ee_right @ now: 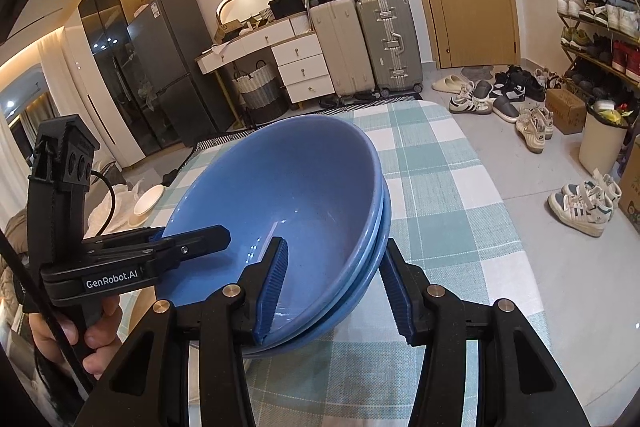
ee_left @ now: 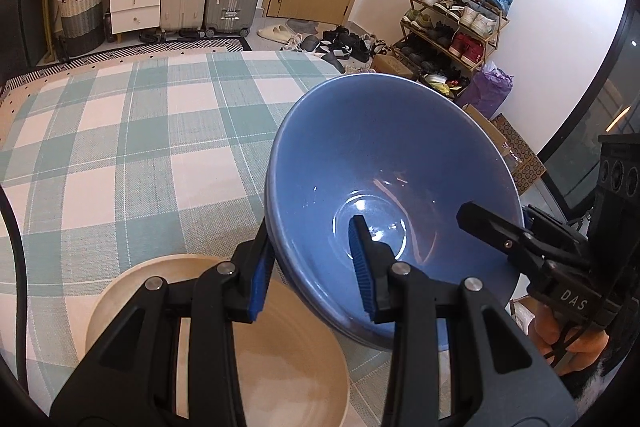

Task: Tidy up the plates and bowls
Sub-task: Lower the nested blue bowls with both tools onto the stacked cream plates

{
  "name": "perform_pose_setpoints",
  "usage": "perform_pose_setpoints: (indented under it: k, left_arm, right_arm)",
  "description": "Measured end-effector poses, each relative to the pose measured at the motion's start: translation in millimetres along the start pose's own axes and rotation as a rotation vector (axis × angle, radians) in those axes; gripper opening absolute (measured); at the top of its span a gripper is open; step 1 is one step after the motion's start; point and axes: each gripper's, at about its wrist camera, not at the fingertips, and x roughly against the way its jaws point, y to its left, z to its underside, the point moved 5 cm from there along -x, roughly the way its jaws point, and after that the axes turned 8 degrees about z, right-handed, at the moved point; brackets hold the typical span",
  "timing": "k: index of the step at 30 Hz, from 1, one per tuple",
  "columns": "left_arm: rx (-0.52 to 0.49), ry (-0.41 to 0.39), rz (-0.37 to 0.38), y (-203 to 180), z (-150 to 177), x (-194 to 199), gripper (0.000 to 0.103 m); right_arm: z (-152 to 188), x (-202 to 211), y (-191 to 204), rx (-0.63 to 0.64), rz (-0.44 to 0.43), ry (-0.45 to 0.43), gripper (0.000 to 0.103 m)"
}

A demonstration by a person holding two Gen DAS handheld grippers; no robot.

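A stack of blue bowls (ee_left: 384, 155) hangs tilted above the checked tablecloth (ee_left: 120, 155), held from two sides. My left gripper (ee_left: 312, 271) is shut on the stack's near rim, one pad inside and one outside. At the right edge of that view my right gripper (ee_left: 500, 223) clamps the opposite rim. In the right wrist view the blue bowls (ee_right: 288, 187) show layered rims, with my right gripper (ee_right: 334, 289) shut on them and my left gripper (ee_right: 188, 237) biting the left rim. Below the left gripper a beige plate (ee_left: 288, 367) lies on the cloth.
The table's far edge (ee_right: 400, 103) faces suitcases (ee_right: 384, 43), a white dresser (ee_right: 296, 63) and a door. Shoes (ee_right: 532, 123) litter the floor by a shoe rack (ee_left: 452, 23). A small white dish (ee_right: 150, 199) lies off the table's left side.
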Motion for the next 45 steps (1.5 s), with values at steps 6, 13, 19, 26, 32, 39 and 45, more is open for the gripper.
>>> perform_pose_setpoints:
  k: [6,13,19,26,32,39,45]
  left_arm:
    - [-0.008,-0.032,-0.006,-5.7,3.7,28.1,0.033]
    - [0.003,-0.062,-0.028,1.0,8.5,57.5,0.033]
    - [0.02,-0.084,-0.054,9.1,16.4,84.1,0.033]
    - [0.045,-0.1,-0.086,23.8,30.4,110.5,0.033]
    - [0.068,-0.11,-0.114,38.8,47.1,129.6,0.033]
    - [0.09,-0.112,-0.136,55.4,61.8,139.4,0.033]
    - [0.105,-0.113,-0.147,64.2,72.0,145.8,0.033]
  right_arm:
    - [-3.0,17.2,13.8,0.011,-0.011,-0.022,0.049]
    - [-3.0,26.9,35.3,0.025,-0.036,-0.026,0.049]
    - [-2.2,26.5,54.9,0.035,-0.065,-0.015,0.049]
    - [1.3,22.5,77.5,0.06,-0.1,-0.001,0.049]
    - [7.4,20.9,96.8,0.084,-0.126,0.012,0.049]
    - [17.5,16.7,114.0,0.1,-0.141,0.027,0.049]
    - [24.8,8.8,122.6,0.107,-0.158,0.049,0.049]
